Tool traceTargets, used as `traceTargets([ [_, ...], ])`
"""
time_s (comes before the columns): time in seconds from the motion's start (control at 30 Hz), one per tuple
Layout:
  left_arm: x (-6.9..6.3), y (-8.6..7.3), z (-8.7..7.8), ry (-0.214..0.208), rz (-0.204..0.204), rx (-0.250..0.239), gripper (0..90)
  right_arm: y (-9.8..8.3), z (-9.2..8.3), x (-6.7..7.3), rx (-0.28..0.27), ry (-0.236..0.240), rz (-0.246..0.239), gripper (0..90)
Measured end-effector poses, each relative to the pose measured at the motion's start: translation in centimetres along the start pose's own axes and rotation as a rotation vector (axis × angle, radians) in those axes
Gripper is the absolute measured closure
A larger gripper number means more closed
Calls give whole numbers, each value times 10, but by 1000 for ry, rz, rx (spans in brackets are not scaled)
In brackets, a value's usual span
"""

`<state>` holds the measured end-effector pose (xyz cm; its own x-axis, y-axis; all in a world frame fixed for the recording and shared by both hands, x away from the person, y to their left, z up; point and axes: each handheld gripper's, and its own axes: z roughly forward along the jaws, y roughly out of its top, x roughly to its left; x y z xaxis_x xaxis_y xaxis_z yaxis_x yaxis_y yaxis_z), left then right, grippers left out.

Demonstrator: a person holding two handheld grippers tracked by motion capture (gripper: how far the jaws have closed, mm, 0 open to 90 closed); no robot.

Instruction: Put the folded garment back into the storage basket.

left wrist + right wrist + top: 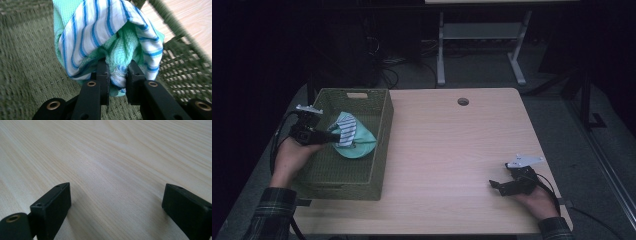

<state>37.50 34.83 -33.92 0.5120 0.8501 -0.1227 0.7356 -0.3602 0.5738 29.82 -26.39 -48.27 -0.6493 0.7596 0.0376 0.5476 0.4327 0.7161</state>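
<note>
A mint-green and blue-striped white cloth [350, 136] hangs bunched over the inside of a green woven basket [381, 150] at the table's left. My left gripper [333, 136] is shut on the cloth; in the left gripper view the cloth [110, 40] is pinched between the two black jaws of the left gripper [118, 75], above the basket's woven floor [27, 62]. My right gripper [495, 184] rests low at the table's right front, held by a hand. In the right gripper view its jaws [115, 205] stand wide apart with only bare wood between them.
The light wooden table [452, 145] has a round cable hole [463, 101] near its far edge. The basket's right wall stands between the cloth and the open tabletop. Behind the table are a desk frame [482, 45] and cables on the floor.
</note>
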Motion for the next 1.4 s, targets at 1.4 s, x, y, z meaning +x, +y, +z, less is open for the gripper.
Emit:
traceTargets([
  [1.4,22,-28,68,44,29,239,529,0,0,0,-3,0,-5,83],
])
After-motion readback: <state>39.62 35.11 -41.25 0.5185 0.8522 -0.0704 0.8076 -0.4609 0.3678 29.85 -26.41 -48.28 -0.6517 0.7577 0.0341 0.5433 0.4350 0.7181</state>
